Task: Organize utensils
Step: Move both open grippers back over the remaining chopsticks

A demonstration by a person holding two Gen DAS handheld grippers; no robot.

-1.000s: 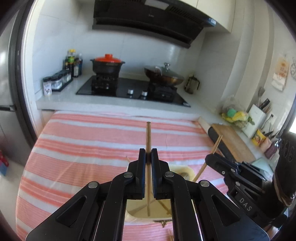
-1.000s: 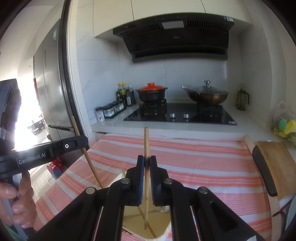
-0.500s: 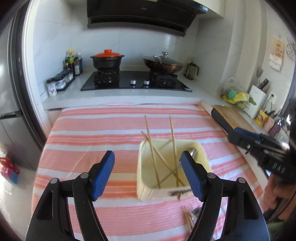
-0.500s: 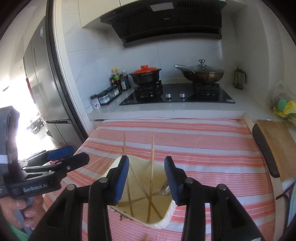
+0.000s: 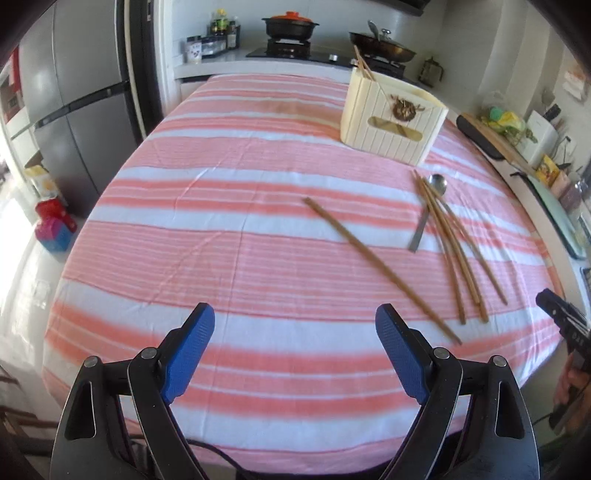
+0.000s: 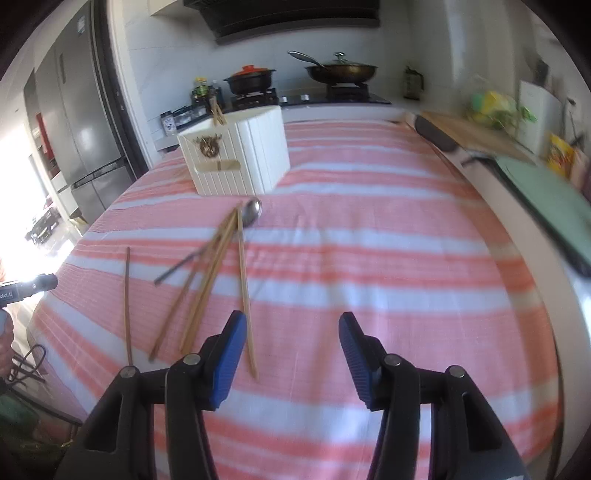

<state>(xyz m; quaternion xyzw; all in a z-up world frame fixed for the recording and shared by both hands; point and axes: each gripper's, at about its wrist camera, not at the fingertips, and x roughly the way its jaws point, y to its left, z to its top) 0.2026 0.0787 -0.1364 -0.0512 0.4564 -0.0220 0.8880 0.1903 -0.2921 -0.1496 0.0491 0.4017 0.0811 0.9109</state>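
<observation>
A cream utensil holder (image 5: 391,118) stands on the striped tablecloth with chopsticks sticking out; it also shows in the right wrist view (image 6: 236,155). Several wooden chopsticks (image 5: 454,251) and a metal spoon (image 5: 436,186) lie in front of it, and one single chopstick (image 5: 380,269) lies apart to the left. In the right wrist view the chopsticks (image 6: 210,280) and spoon (image 6: 251,210) lie left of my right gripper. My left gripper (image 5: 295,347) is open and empty over the near table edge. My right gripper (image 6: 291,350) is open and empty, beside the nearest chopstick (image 6: 245,295).
The pink-and-white striped tablecloth (image 5: 229,229) covers the table. A fridge (image 5: 77,110) stands left, a stove with a red-lidded pot (image 5: 290,24) and a wok (image 6: 341,70) behind. A cutting board (image 6: 469,133) and counter run along the right.
Both grippers let go of their chopsticks into the holder, opened, and pulled back toward the near table edge. The holder now stands far ahead, and loose chopsticks and a spoon show on the cloth.
</observation>
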